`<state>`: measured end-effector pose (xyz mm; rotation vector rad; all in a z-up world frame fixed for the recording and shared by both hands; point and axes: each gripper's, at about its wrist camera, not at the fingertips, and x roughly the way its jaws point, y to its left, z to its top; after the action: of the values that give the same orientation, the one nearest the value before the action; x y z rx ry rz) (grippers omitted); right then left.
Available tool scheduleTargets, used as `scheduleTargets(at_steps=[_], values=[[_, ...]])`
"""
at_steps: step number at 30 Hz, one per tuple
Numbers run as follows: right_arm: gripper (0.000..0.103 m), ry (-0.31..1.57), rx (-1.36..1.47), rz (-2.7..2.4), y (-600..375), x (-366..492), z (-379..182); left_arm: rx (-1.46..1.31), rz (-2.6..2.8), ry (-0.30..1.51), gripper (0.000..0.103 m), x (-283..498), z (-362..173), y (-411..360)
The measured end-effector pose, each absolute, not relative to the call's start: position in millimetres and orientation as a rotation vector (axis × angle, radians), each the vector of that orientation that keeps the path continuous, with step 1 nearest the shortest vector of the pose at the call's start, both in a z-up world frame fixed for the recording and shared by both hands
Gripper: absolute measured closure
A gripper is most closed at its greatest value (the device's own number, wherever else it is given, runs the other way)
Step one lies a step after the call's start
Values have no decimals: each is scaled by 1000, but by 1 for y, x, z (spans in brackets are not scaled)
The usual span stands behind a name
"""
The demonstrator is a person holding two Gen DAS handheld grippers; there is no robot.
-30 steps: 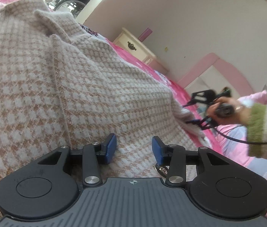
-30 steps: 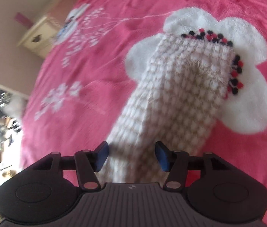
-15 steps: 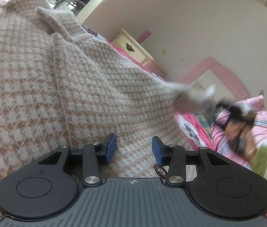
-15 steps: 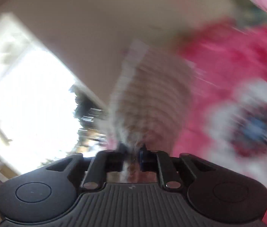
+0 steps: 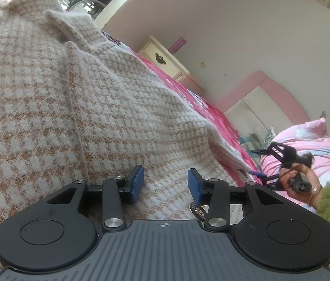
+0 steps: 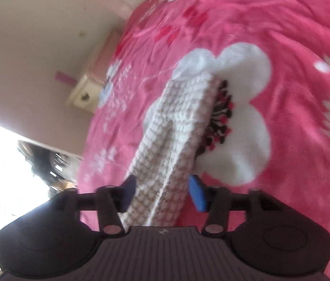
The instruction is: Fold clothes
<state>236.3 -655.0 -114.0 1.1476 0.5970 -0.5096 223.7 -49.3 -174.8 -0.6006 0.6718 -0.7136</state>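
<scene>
- Bedroom: pink flowered blanket [image 6: 282, 35] on a bed, cream nightstand [image 5: 162, 58] against the wall at 12 o'clock in the left wrist view.
- Checked beige-and-white knit jacket [image 5: 48, 105] lies spread on the blanket, filling the 9-to-12 side of the left view.
- Its sleeve [image 6: 176, 121] runs toward 12 o'clock over a white flower print.
- Left gripper [image 5: 165, 183]: part open, nothing pinched, low over the hem.
- Right gripper [image 6: 162, 193]: jaws opening, sleeve between them, pads look clear of it. View blurred.
- Step, as I judge: sleeve handling, early in the fold.
- Next: re-grip the sleeve near the cuff, carry it across the body.
</scene>
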Motion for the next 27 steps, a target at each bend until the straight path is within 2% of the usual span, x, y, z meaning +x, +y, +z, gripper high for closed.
scheduleTargets(at_steps=[1,2,5,6,7,8,9,10,14,16,21,23,24,27], values=[[29,628,1142,-548,-656,243,-116,-600,-713,672,62,223,-175,-50],[29,654,1148,-591,-657,251,-120,-600,-713,672,62,223,-175,-49],[34,646,1196,-691,-663,265,-135,-601,-712,672,62,224,-176,-50],[43,622,1183,-699,-666,269,-135,-602,-712,671,62,224,-176,-50],[69,598,1145,-694,-667,274,-129,-603,-711,671,62,224,-176,-50],[82,580,1092,-672,-666,283,-120,-604,-712,671,62,224,-176,-49],[91,558,1034,-626,-664,294,-109,-605,-712,671,62,223,-176,-49],[93,527,978,-568,-661,305,-96,-606,-712,670,62,223,-176,-49],[95,299,749,-216,-640,313,-33,-608,-711,670,62,223,-176,-49],[95,268,690,-190,-643,302,-27,-608,-711,670,62,223,-175,-49],[94,479,947,-536,-705,262,-120,-607,-710,671,62,222,-175,-49],[92,446,1137,-567,-718,238,-150,-607,-709,671,62,222,-175,-49],[89,418,1229,-562,-723,227,-164,-606,-709,671,62,222,-175,-49],[59,404,1262,-525,-723,226,-172,-606,-709,671,62,222,-175,-49]])
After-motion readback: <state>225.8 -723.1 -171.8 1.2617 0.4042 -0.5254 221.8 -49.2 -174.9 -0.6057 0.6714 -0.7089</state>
